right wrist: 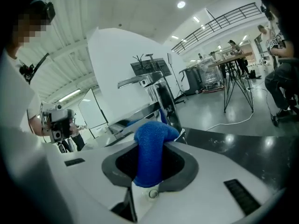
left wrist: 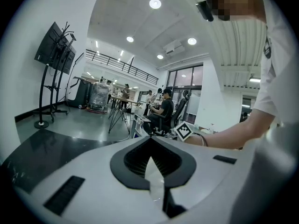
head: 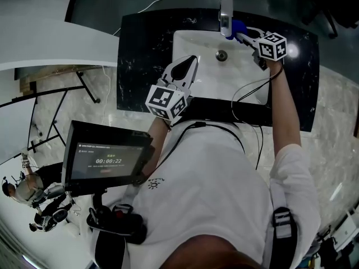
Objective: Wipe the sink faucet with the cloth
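A chrome faucet point(head: 226, 13) stands at the back of the white sink point(head: 196, 43), set in a black counter. My right gripper point(head: 241, 37) is shut on a blue cloth point(head: 238, 27), and the cloth lies against the faucet's right side near the spout. In the right gripper view the blue cloth point(right wrist: 152, 148) sticks up between the jaws, with the faucet point(right wrist: 156, 94) just behind it. My left gripper point(head: 188, 66) hovers over the sink's front left part, shut with nothing in it. The left gripper view shows its closed jaws pointing into the room past the person's right forearm point(left wrist: 224, 136).
The sink drain point(head: 222, 55) lies in the basin between the two grippers. A cable point(head: 247, 88) runs from the right gripper down across the sink's front rim. A monitor point(head: 106, 158) on a stand is at the lower left, beside a white table point(head: 50, 43).
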### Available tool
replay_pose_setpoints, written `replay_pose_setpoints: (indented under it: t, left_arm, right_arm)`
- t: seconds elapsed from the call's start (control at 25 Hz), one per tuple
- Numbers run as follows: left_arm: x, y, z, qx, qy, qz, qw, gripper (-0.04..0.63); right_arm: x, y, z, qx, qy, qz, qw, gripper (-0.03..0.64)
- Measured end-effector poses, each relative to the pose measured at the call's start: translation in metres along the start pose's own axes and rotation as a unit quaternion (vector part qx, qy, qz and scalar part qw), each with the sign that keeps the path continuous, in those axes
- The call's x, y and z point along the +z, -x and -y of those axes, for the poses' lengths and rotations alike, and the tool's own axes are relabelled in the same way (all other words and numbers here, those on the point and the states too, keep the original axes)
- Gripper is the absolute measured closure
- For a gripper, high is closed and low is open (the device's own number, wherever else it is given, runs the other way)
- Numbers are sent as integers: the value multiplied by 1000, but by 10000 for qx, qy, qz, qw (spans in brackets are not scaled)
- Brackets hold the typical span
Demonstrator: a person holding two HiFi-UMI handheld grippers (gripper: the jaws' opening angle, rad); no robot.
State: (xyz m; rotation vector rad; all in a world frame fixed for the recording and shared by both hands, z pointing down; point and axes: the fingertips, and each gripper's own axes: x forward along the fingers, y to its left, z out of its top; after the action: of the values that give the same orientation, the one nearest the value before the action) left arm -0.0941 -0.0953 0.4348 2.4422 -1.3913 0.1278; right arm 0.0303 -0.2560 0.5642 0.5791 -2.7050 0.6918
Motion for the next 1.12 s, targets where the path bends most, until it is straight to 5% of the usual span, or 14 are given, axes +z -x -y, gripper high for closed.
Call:
replay_pose_setpoints:
  t: [0.28,0.84,1.0,1.12]
  left_arm:
    - [-5,10,-11,247,37,-52,9997,594]
    - [-3,8,-8,239,32,-48,9997,594]
    - [-3,7,-5,182,31,-73,9998,594]
    - [-4,7,-5,180,31,-87,9998,594]
  right_arm:
    - [14,-26,-8,590,249,274,9976,531]
    - [-21,17,-67,1734,706,-87,9823,531]
    - [-32,20,-47,1341,509,-373,9889,531]
    - [-19,15,-21,826,159,-115,9964,531]
